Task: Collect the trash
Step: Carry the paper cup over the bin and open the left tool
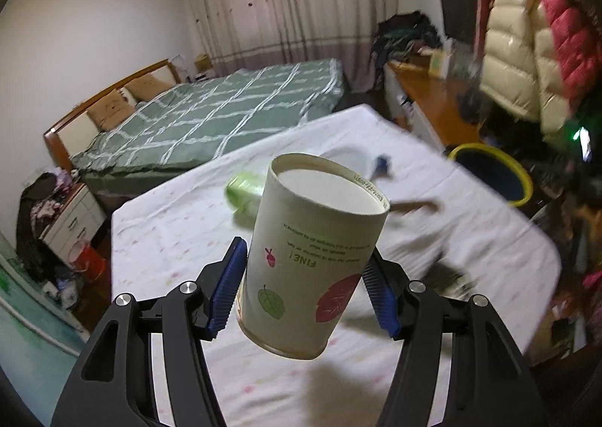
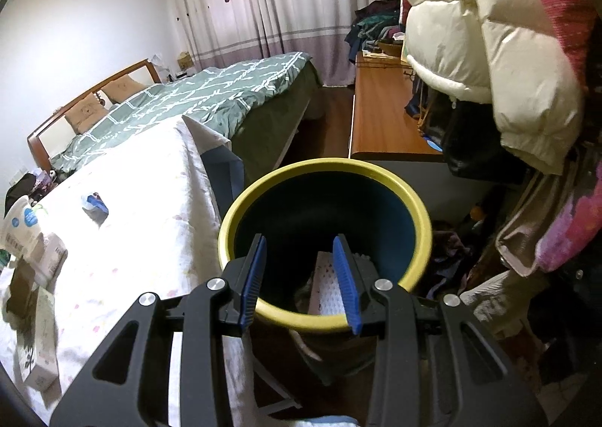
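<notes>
My left gripper (image 1: 303, 272) is shut on a white paper cup (image 1: 312, 254) with leaf prints, held upside down above the white-clothed table (image 1: 169, 239). My right gripper (image 2: 299, 269) is open and empty, over the near rim of a yellow-rimmed dark trash bin (image 2: 323, 171) beside the table. A white piece of trash (image 2: 327, 291) lies inside the bin. The bin also shows in the left wrist view (image 1: 489, 171) past the table's far right edge. On the table lie a green packet (image 1: 244, 188), a blue-and-white wrapper (image 2: 94, 205) and several cartons (image 2: 41, 254).
A bed with a green checked cover (image 2: 188, 103) stands behind the table. A wooden desk (image 2: 383, 118) is to the right of it. Puffy coats (image 2: 470, 50) hang close on the right above the bin. A red bucket (image 1: 88, 261) sits on the floor at left.
</notes>
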Demonstrator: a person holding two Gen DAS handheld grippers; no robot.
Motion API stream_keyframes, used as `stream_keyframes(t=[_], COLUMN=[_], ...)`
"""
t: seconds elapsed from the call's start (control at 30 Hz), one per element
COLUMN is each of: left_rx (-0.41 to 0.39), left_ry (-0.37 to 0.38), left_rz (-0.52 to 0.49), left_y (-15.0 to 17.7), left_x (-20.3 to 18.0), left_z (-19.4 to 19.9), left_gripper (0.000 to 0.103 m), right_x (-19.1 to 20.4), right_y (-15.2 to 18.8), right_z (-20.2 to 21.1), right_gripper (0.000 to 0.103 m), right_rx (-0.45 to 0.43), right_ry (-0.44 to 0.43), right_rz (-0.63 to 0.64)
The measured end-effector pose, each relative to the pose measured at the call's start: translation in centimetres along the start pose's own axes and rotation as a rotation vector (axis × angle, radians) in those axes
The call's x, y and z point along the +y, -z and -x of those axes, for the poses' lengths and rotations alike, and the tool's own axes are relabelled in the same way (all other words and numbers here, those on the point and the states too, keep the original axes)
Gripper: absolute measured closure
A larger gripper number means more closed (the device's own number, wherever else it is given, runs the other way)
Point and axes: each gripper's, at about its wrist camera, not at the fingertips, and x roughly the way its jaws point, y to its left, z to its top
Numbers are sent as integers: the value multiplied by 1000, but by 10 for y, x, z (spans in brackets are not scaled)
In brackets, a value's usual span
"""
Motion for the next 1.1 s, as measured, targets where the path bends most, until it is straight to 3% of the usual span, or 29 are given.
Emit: stream_keyframes(t=[0.27,0.5,0.7,0.93,1.1], left_rx=[-43,-17,50,126,162], left_ry=[204,356,430,466,446], left_rz=[-55,-111,-151,-203,-204], left_y=[-47,-93,-117,-126,-123], left_x=[-85,-179,-255,-348,-376], left_z=[-1,-53,-118,-182,-214], left_gripper=[42,42,42,42,42], right_x=[-26,-58,-89,-119,-130], right_y=[8,21,29,37,43], right_z=[31,46,47,46,42], right_gripper=[68,68,68,68,68], right_rx=[-46,-69,-61,-48,-37], right_ry=[20,63,92,116,120], right_rz=[-24,-55,-100,-144,-166])
